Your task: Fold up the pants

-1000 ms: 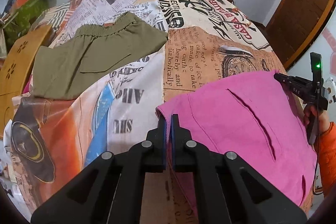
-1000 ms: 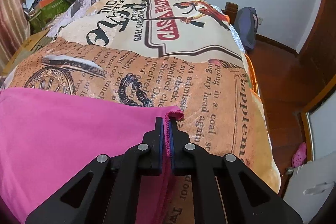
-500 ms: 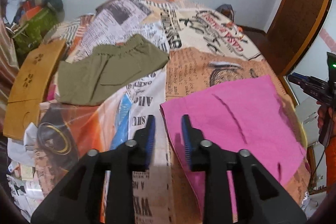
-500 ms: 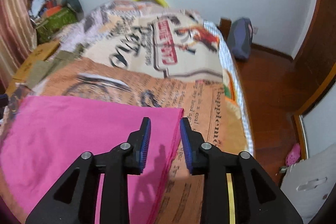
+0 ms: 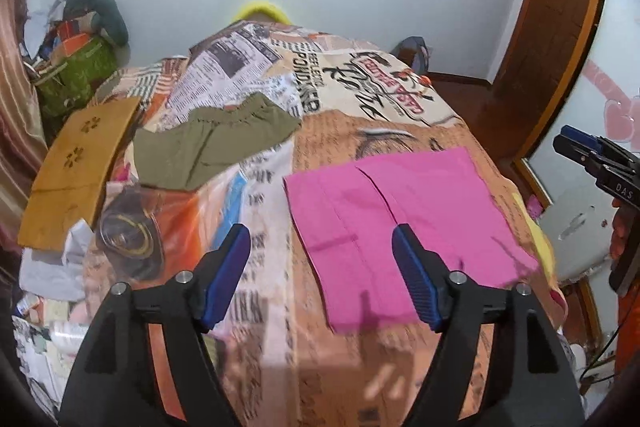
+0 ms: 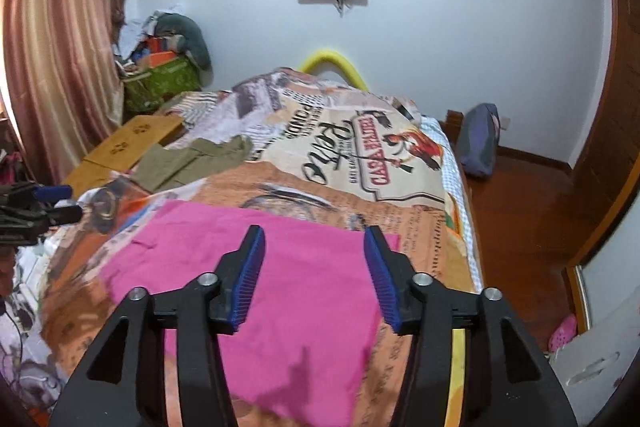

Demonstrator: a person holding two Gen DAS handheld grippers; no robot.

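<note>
Folded pink pants (image 5: 404, 215) lie flat on the printed bedspread (image 5: 340, 131) — left gripper (image 5: 321, 273) and right gripper (image 6: 314, 273) both just spreading apart, apparently empty; olive pants (image 5: 212, 147) at ten o'clock.

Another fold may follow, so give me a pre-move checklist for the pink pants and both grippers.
1. Left gripper empty, jaws just opened: ok.
2. Right gripper empty, jaws just opened: ok.
3. Pink pants lying flat on the bedspread: ok.
4. Pink pants apart from the olive pants: ok.
5. Near edge of the pink pants lined up evenly: not ok, it runs ragged.
6. Layers underneath matched: cannot tell.
</note>
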